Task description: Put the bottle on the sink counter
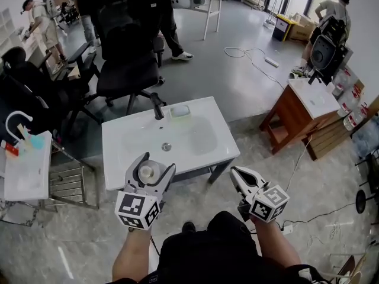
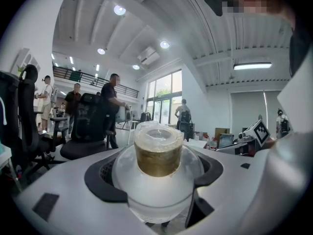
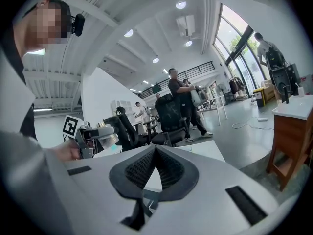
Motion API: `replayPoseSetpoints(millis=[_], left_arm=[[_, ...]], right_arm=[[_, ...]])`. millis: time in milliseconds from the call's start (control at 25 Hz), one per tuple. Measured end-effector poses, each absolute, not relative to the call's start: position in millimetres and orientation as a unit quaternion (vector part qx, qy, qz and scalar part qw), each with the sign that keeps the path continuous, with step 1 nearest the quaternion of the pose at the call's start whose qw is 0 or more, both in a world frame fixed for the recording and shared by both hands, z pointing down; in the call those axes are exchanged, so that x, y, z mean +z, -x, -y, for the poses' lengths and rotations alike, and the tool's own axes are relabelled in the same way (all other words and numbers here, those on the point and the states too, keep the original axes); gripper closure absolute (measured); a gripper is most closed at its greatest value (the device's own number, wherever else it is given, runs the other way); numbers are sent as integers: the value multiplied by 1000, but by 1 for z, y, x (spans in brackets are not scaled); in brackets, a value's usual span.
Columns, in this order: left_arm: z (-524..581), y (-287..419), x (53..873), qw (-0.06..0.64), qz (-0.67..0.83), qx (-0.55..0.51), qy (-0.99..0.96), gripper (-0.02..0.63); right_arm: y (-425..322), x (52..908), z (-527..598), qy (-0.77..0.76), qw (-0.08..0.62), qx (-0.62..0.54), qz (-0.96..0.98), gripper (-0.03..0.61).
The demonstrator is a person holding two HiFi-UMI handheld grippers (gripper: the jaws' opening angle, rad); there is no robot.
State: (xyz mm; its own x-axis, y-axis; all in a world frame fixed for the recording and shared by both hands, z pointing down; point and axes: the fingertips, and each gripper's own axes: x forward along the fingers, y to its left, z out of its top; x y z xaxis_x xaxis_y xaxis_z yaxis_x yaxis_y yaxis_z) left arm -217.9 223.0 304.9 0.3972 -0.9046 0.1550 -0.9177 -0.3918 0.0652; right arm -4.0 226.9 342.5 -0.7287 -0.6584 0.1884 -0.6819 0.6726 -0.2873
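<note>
While the left gripper (image 1: 156, 164) is held low and close to the person, its jaws squeeze the clear bottle (image 1: 147, 171) with the brown cap. Beside it, the right gripper (image 1: 235, 172) has its jaws pressed together and holds nothing. Just past the bottle is the front edge of the white sink counter (image 1: 118, 138). Farther off stands a black chair (image 1: 126, 70).

Grey floor (image 1: 201, 70), black office chairs (image 1: 127, 70) (tall windows (image 2: 164, 98) behind).
</note>
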Motion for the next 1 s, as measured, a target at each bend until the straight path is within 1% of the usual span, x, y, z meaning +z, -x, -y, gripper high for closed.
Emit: replayPoseSetpoints(millis=[280,520,760,1000], left_arm=[[-173,194,319,87,560,55,-822,258],[-111,163,320,98,590,46,-800,258],[-54,126,315,95,617,48,-780,258],[-15,99,313,91,632,50,-768,258]], right_arm=[[-6,351,-167,-331,28,175,927,565],[-36,355,-89,-293,21,178,939,565],[-73,357,-16,-262,19,183,947,565],[-88,367,26,-231,27,191,954,565]])
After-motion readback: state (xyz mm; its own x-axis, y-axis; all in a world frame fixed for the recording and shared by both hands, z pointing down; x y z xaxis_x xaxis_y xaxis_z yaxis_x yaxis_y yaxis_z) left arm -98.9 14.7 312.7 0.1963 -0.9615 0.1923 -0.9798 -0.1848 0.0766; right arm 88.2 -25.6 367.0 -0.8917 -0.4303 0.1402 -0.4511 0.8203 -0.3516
